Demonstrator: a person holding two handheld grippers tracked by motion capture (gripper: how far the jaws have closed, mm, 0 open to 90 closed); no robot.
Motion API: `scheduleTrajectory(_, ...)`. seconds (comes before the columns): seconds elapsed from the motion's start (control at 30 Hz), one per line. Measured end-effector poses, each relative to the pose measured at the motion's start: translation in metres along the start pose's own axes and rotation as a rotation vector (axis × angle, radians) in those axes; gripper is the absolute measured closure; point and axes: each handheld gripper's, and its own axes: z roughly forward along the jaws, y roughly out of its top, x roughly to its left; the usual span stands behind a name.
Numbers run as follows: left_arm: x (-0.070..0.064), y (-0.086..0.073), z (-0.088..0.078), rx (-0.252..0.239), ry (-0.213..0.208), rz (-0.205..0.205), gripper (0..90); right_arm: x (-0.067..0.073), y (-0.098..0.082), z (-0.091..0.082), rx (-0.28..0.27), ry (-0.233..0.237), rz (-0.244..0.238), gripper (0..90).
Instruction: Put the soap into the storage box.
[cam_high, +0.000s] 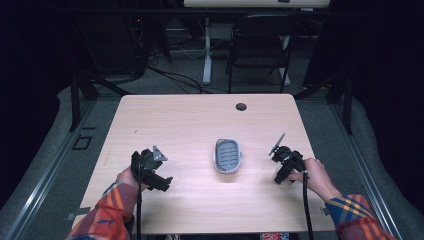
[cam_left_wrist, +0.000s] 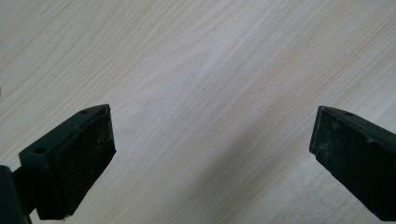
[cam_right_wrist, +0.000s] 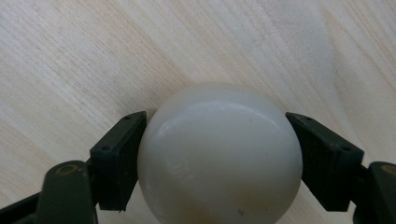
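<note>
Between the fingers (cam_right_wrist: 119, 161) of the right gripper (cam_right_wrist: 219, 158) sits a white ball (cam_right_wrist: 219, 154), both pads pressed against its sides, low over the table (cam_right_wrist: 70, 56). The grip looks centred on the widest part, which is right for something so smooth and round; I would hold that squeeze steady and lift straight up, since any tilt could let it roll out. The grey tray (cam_high: 228, 155), well to the left of these fingers, seems the likely destination. The left gripper (cam_left_wrist: 210, 154) stands with its fingers wide apart over bare wood, nothing between them. Count: one ball, one tray, two grippers.
</note>
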Motion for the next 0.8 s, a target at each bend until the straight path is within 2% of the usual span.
scheduleTrajectory(0.33,-0.0001,0.0003,-0.0001,0.008,-0.004,0.004,0.2,-0.0004,0.0006,-0.0009,0.023,-0.002,0.001,24.0)
scheduleTrajectory(0.37,-0.0001,0.0003,-0.0003,0.007,-0.004,0.005,0.3,-0.0001,-0.0002,-0.0007,0.008,0.0,0.009,24.1)
scheduleTrajectory(0.47,-0.0001,0.0002,-0.0005,0.007,-0.005,0.006,0.3,-0.0008,0.0,-0.0036,0.013,-0.01,0.0,24.1)
scheduleTrajectory(0.5,-0.0002,0.0002,-0.0005,0.006,-0.005,0.006,0.3,0.0007,-0.001,-0.003,-0.014,-0.007,0.024,24.1)
scheduleTrajectory(0.53,-0.0002,0.0002,-0.0007,0.004,-0.004,0.006,0.2,-0.0006,-0.0003,-0.0059,0.004,-0.009,0.005,24.1)
scheduleTrajectory(0.8,-0.0003,0.0002,-0.0006,0.004,-0.003,0.007,0.2,-0.0006,0.0,-0.01,0.014,-0.016,-0.011,24.2)
